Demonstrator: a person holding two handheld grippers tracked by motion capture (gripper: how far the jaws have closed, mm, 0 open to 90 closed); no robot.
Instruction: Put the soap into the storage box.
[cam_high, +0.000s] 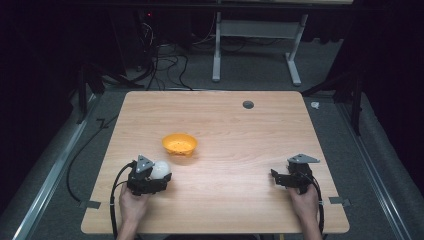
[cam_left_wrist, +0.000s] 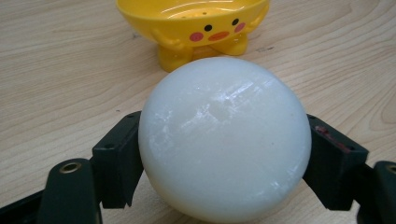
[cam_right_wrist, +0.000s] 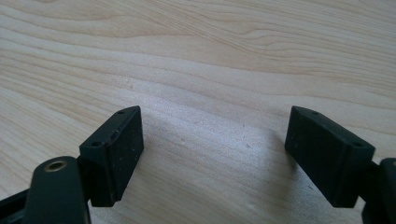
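Observation:
A white ball (cam_left_wrist: 224, 140) sits between the jaws of my left gripper (cam_left_wrist: 224, 158), both pads pressed against its sides. From above, the ball (cam_high: 161, 169) shows at the front of the left gripper (cam_high: 159, 176), near the table's front left. Just beyond it stands a small yellow bowl with a duck face (cam_left_wrist: 196, 28), seen from above as an orange-yellow bowl (cam_high: 179, 144) left of the table's middle. My right gripper (cam_high: 276, 178) rests near the front right, open; its jaws (cam_right_wrist: 215, 154) stand wide apart over bare wood.
The wooden table (cam_high: 250, 130) has a grey round plug (cam_high: 248, 104) near its far edge. Cables and a white desk frame (cam_high: 255, 45) lie on the floor behind. Bare wood spans the space between the two grippers.

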